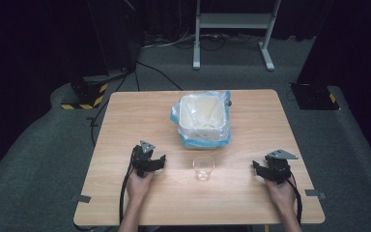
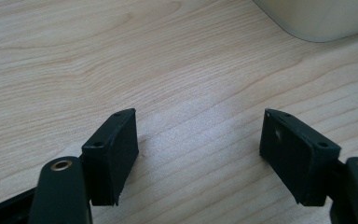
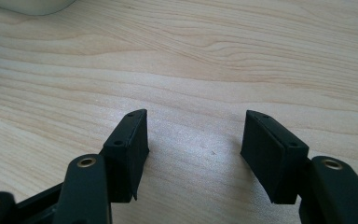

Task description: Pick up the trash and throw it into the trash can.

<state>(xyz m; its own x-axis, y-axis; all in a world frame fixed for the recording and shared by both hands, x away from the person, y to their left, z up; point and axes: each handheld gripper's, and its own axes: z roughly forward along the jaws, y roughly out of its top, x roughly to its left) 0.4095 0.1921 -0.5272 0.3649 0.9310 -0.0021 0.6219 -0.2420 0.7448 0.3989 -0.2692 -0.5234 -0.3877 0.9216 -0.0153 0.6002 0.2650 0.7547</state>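
A clear plastic cup point(image 1: 203, 168) stands upright near the middle front of the wooden table point(image 1: 125, 116). Behind it sits a white bin point(image 1: 202, 118) lined with a blue-edged bag. My left gripper point(image 1: 163, 159) rests on the table left of the cup, held by a hand, jaws apart. My right gripper point(image 1: 256, 167) rests to the cup's right, also held by a hand. In the left gripper view the left gripper point(image 2: 198, 135) is open over bare wood, with the bin's base point(image 2: 317, 18) at the top right. In the right gripper view the right gripper point(image 3: 193, 135) is open over bare wood.
Grey carpet surrounds the table. A white metal stand point(image 1: 232, 29) is on the floor beyond the far edge. Dark equipment with yellow-black striped tape point(image 1: 89, 94) sits off the far left corner, with cables on the floor. Tape tabs point(image 1: 81, 198) mark the front corners.
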